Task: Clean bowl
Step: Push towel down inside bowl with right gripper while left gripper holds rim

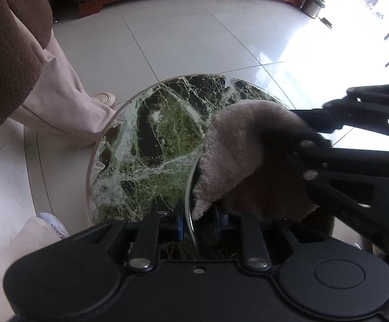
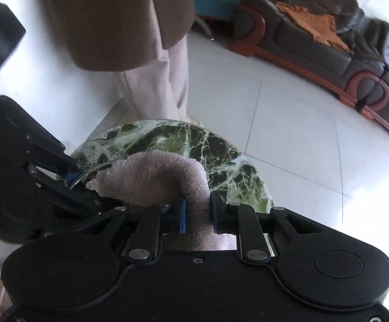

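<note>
Green marble table [image 1: 151,139], white tiled floor [image 1: 167,43]

White tiled floor [image 1: 167,40], dark leather sofa [image 2: 328,40].

My rig: two matte-black grippers, me in a brown coat.
Left gripper [image 1: 198,224] and right gripper [image 2: 197,216]: blue pads, silver pivot screws (pale trousers [image 1: 60,96] too).

tabletop [image 1: 146,134]: stands on the floor [image 1: 167,40], a person's legs [image 1: 68,107] just beyond its far edge
bowl [image 1: 188,196]: on the tabletop, rim between the left claw [image 1: 198,224] pads
cloth [image 1: 237,155]: over the bowl's rim, pinched by the right claw [image 2: 197,214]
sofa [image 2: 315,37]: well behind the tabletop
</note>
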